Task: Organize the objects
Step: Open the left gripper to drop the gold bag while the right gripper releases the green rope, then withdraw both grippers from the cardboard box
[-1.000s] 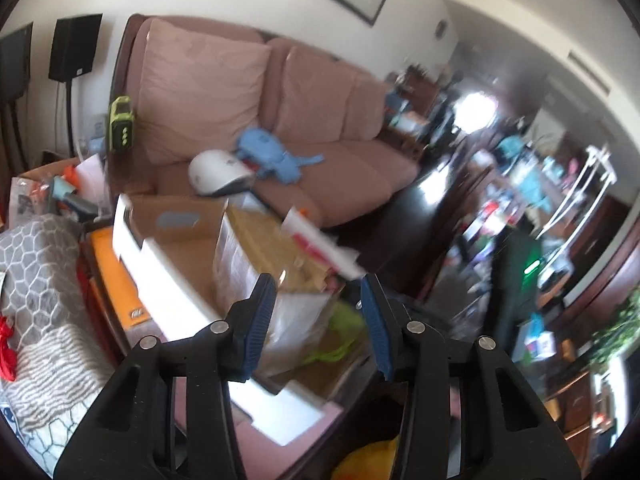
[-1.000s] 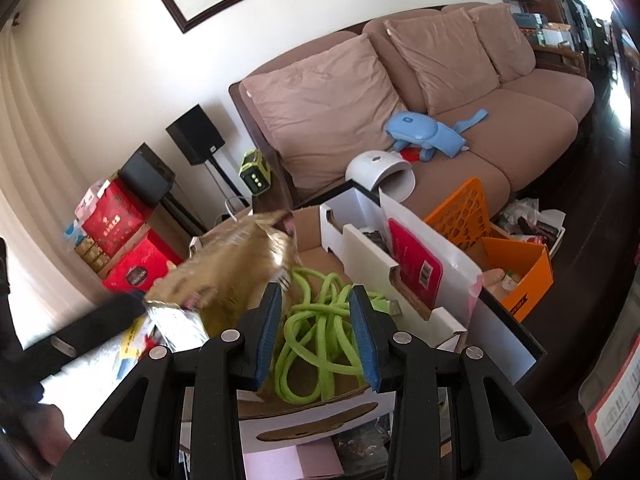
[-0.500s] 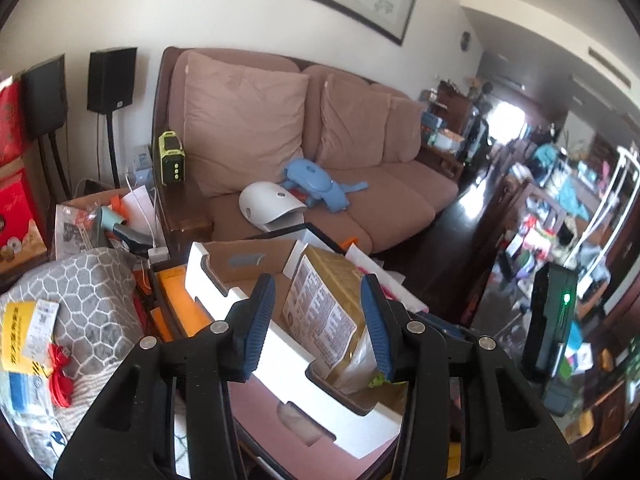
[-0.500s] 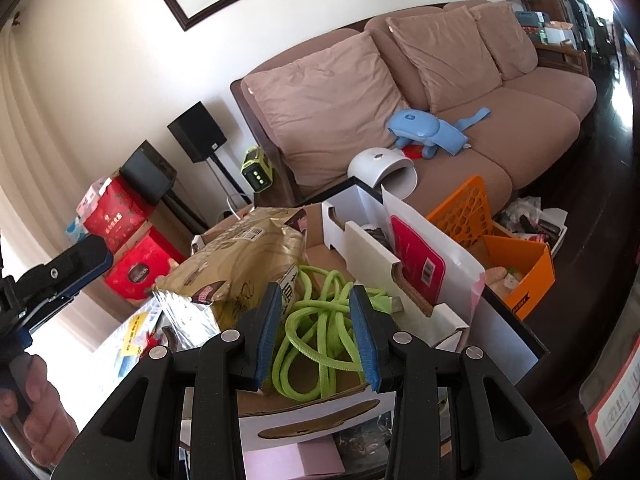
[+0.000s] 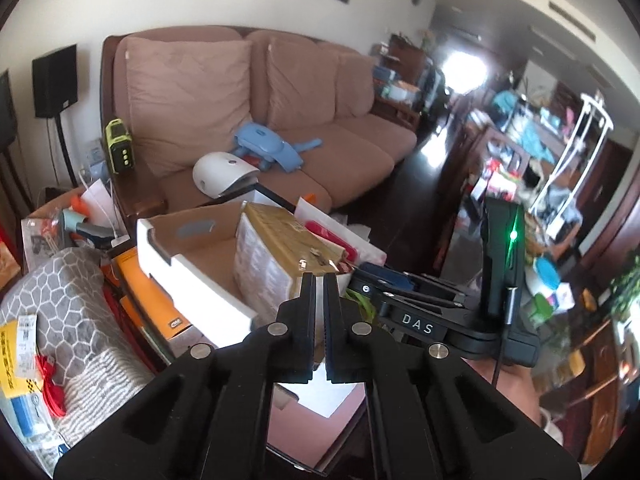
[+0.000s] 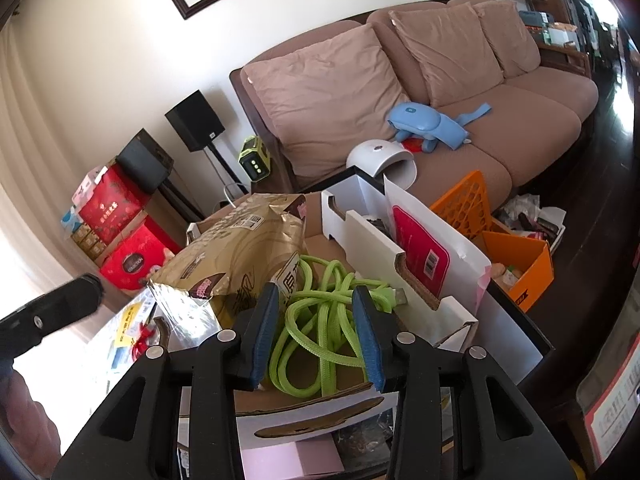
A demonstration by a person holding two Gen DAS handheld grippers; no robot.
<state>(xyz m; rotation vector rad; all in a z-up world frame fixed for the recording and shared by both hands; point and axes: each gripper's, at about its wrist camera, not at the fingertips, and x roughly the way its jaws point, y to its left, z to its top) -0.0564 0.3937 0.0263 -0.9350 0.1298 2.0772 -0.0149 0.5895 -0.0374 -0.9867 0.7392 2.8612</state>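
Left gripper at lower centre of its view, jaws pressed nearly together with nothing between them, and they have just been closing; half a second ago they stood well apart. Its tips hang just in front of the gold bag, which sits upright in the cardboard box at mid-frame. To the right, the other gripper's black body with a green light crowds the view and hides the box's right end. A grey patterned bundle fills the lower left. Behind, the pink sofa carries a white dome-shaped gadget and a blue toy.

Over to the right wrist view: right gripper at lower centre, blue pads apart, holding nothing, about as wide as before. Between them, lower down in the box, lies the tangled green rope. The gold bag leans at centre left, touching the rope. An orange crate stands at right, red gift boxes at left.
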